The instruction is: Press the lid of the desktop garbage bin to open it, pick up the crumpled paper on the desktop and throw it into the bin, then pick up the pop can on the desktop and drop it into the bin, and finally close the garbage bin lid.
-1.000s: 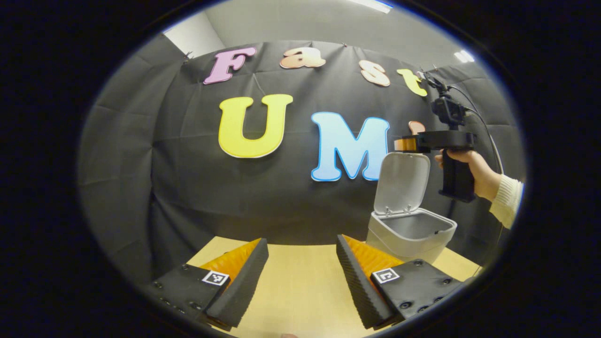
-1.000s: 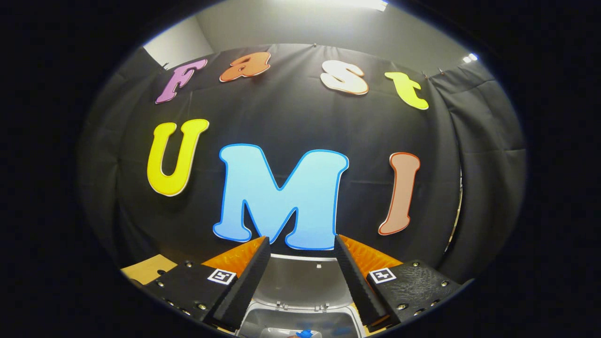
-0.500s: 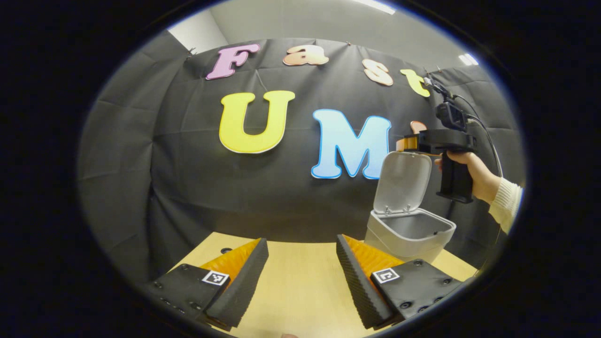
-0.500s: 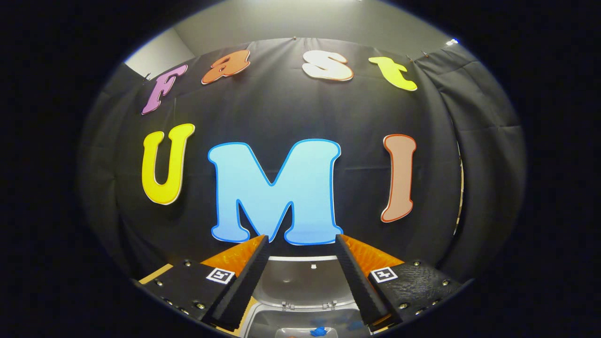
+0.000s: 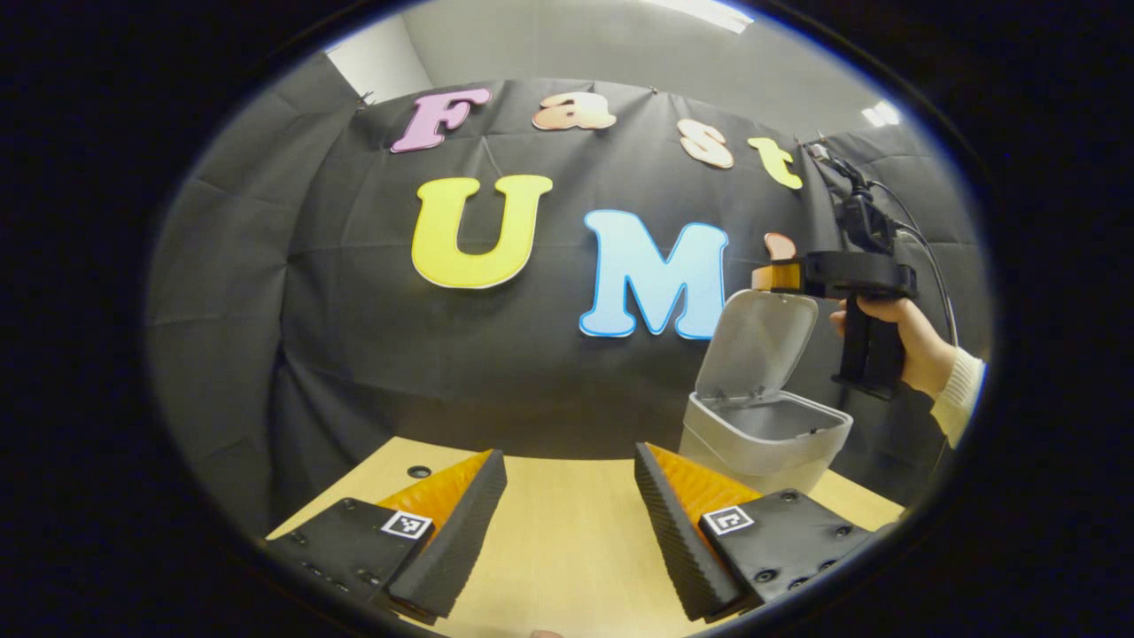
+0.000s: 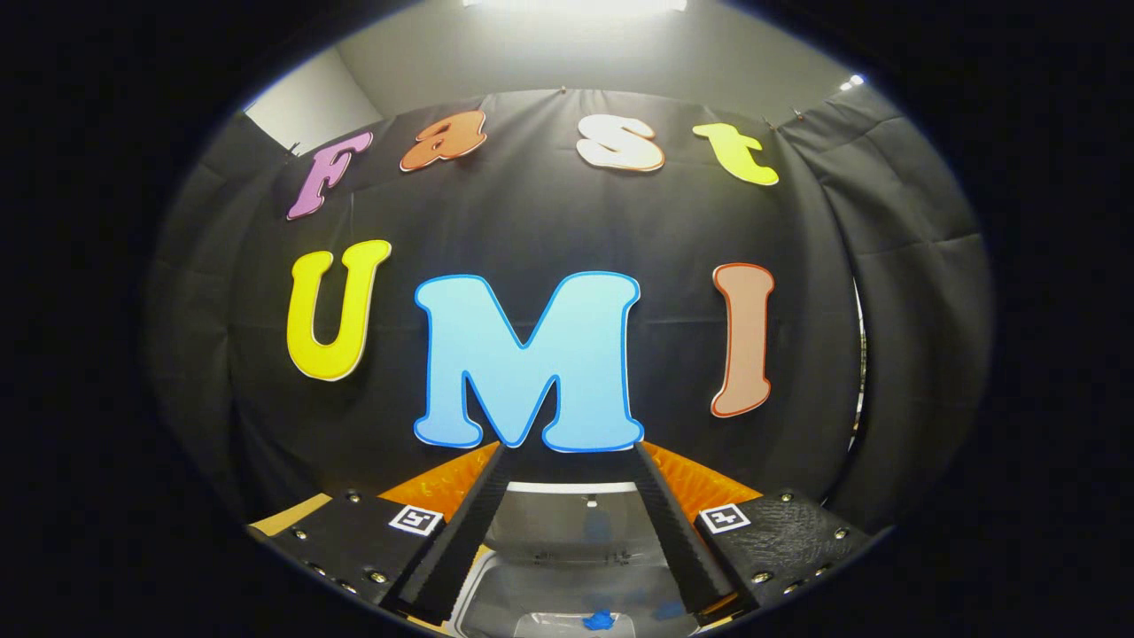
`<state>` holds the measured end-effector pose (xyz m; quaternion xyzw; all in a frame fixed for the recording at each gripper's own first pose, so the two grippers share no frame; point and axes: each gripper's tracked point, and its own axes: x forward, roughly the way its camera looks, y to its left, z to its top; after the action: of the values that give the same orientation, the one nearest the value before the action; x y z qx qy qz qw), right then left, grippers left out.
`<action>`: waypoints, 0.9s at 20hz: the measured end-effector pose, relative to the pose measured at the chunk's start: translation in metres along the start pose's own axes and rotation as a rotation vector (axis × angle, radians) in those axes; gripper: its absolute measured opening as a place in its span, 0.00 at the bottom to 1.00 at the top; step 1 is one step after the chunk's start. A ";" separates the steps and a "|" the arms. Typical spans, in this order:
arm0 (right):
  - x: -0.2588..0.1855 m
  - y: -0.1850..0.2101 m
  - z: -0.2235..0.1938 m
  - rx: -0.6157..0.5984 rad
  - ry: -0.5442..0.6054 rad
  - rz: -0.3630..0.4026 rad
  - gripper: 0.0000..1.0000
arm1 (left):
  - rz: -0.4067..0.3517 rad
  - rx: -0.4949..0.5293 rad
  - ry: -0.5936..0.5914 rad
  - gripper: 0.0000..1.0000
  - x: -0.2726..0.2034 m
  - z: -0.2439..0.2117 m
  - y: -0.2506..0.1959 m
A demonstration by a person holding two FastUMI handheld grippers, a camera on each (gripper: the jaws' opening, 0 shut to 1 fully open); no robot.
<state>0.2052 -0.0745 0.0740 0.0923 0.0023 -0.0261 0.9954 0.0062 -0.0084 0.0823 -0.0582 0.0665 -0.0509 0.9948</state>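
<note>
The lid [image 5: 756, 341] has tipped forward; one bin [image 5: 762, 439], two tools [image 5: 567, 532] [image 6: 567, 540], both spread, empty.

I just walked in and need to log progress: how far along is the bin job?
Done: the lid stands open, and something blue lies inside the bin. In hand: nothing; the right gripper hovers open above the lid. Left: closing the lid.

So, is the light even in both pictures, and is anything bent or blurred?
Left gripper view: fisheye curves the desk edge; the bin lid is sharp and evenly lit. Right gripper view: a ceiling light glares at the top; the bin's inside is dim and soft.
</note>
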 end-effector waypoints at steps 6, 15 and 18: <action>-0.038 0.002 -0.021 0.006 0.051 0.015 0.90 | 0.015 -0.002 0.013 0.95 -0.020 -0.004 0.001; -0.070 0.006 -0.062 0.018 0.134 0.008 0.90 | 0.013 -0.005 0.005 0.95 -0.040 -0.003 -0.003; -0.071 0.004 -0.081 0.028 0.180 0.003 0.90 | 0.018 -0.001 0.005 0.95 -0.041 -0.003 -0.002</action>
<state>0.1343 -0.0522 -0.0046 0.1082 0.0912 -0.0161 0.9898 -0.0347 -0.0060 0.0852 -0.0582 0.0694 -0.0422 0.9950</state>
